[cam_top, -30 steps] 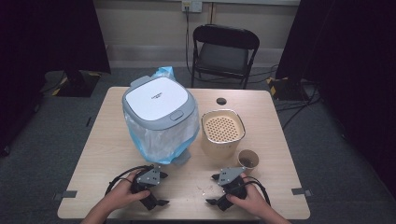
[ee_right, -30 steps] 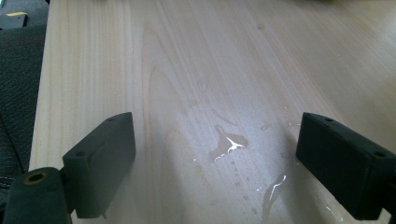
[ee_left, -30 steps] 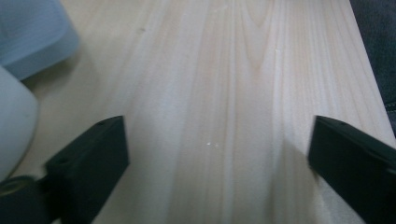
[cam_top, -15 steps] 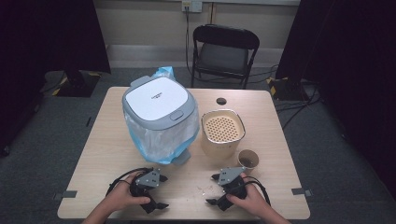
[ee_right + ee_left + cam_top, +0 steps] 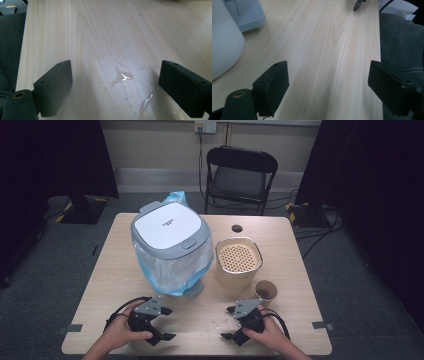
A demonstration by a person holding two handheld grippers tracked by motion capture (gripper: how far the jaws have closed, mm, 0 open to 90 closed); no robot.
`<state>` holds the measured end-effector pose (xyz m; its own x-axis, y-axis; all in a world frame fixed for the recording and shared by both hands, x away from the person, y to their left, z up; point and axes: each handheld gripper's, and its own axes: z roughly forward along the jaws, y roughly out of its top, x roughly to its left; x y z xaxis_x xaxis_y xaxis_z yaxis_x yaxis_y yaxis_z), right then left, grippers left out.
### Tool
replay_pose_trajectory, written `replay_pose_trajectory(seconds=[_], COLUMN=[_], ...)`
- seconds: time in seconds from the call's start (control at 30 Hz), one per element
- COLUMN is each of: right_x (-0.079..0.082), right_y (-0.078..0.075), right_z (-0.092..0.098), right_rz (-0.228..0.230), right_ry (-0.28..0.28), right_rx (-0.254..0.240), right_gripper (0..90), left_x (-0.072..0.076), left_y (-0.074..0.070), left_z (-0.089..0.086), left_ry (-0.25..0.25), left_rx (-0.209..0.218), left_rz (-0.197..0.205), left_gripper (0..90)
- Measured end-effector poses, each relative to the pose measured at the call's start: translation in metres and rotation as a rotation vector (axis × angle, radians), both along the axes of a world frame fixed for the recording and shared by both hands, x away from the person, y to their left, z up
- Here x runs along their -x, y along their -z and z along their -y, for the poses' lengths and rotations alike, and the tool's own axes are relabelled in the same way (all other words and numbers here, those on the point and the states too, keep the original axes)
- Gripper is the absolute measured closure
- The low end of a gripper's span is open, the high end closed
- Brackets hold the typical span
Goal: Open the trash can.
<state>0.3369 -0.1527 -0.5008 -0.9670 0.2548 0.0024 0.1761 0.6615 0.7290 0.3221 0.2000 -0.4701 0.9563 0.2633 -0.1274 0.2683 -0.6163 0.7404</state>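
Note:
My left gripper (image 5: 170,324) sits near the table's front edge at the left and points right. It is open. Its jaws have just been closing a little, and bare wood lies between them (image 5: 332,87). My right gripper (image 5: 226,323) rests at the front right, points left and is open over a small spill of water (image 5: 122,77). Behind the left gripper stands a white bin (image 5: 170,245) with a grey-rimmed lid and a blue plastic liner. Its white wall (image 5: 224,45) shows close by in the left gripper view.
A beige container with a perforated lid (image 5: 238,260) stands right of the bin, with a small brown cup (image 5: 265,292) in front of it. A small black disc (image 5: 237,228) lies near the table's far edge. A folding chair (image 5: 240,175) stands beyond the table.
The left gripper has lifted slightly off the table and shifted a little. The right gripper has stayed where it was.

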Motion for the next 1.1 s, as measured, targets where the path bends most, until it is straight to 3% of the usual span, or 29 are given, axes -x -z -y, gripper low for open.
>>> replay_pose_trajectory(seconds=[0.23, 0.5, 0.87, 1.1], right_x=[0.0, 0.0, 0.0, 0.0], right_y=[0.0, 0.0, 0.0, 0.0], right_z=[0.0, 0.0, 0.0, 0.0], right_rz=[0.0, 0.0, 0.0, 0.0], right_ry=[0.0, 0.0, 0.0, 0.0], right_rx=[0.0, 0.0, 0.0, 0.0], right_gripper=[11.1, 11.1, 11.1, 11.1], left_x=[-0.001, -0.004, -0.005, -0.008], left_y=[-0.012, -0.029, -0.058, -0.078], left_z=[-0.011, -0.022, -0.033, -0.037], left_ry=[-0.033, -0.069, -0.116, -0.136], left_rx=[0.003, -0.025, 0.004, 0.001], left_rz=[-0.007, -0.018, -0.027, -0.032], left_gripper=[16.7, 17.0, 19.6, 21.9])
